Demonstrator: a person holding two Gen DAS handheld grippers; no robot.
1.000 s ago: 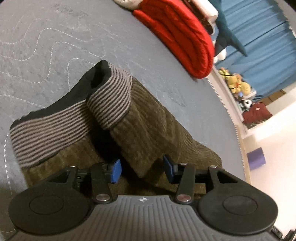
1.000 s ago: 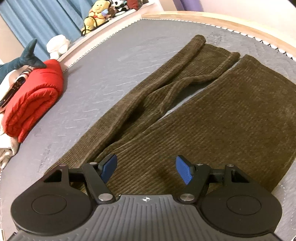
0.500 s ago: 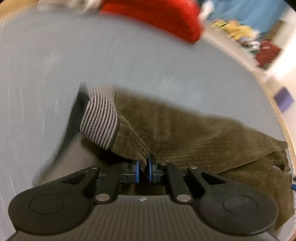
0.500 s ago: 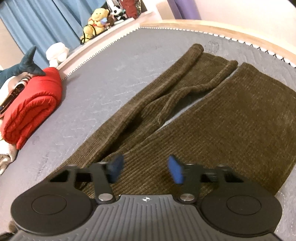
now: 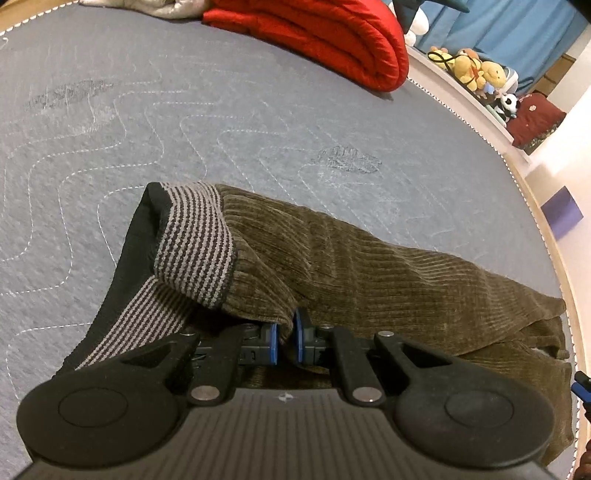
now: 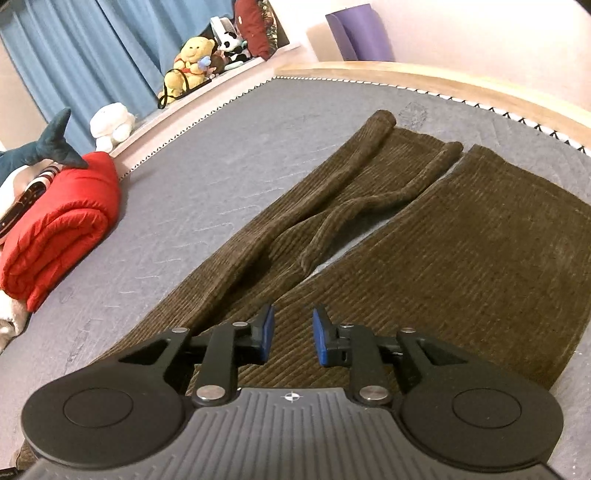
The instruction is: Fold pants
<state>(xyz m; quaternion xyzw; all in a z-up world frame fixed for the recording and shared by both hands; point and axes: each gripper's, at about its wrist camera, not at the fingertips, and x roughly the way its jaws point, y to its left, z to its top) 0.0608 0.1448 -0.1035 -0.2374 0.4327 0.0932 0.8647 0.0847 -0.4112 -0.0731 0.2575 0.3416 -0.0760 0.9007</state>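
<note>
Olive corduroy pants (image 5: pixel 369 266) lie on a grey quilted mattress (image 5: pixel 184 110). Their grey-and-black striped waistband (image 5: pixel 195 240) is turned over at the top. My left gripper (image 5: pixel 286 338) is shut on a fold of the corduroy just below that waistband. In the right wrist view both legs (image 6: pixel 461 240) stretch away toward the far bed edge, the left leg rumpled. My right gripper (image 6: pixel 293 334) hovers low over the upper leg area, its jaws closing. Corduroy shows in the gap between its blue pads, which do not press on it.
A rolled red quilt (image 6: pixel 55 221) lies at the mattress's left side, also seen as the red quilt (image 5: pixel 325 33). Plush toys (image 6: pixel 188 62) line a ledge by blue curtains. A wooden bed frame (image 6: pixel 443 79) borders the far edge. A purple block (image 5: pixel 563 216) sits on the floor.
My left gripper has shut on the corduroy fold and lifted it slightly, rolling as it went. My right gripper's jaws have narrowed a good deal while staying in place.
</note>
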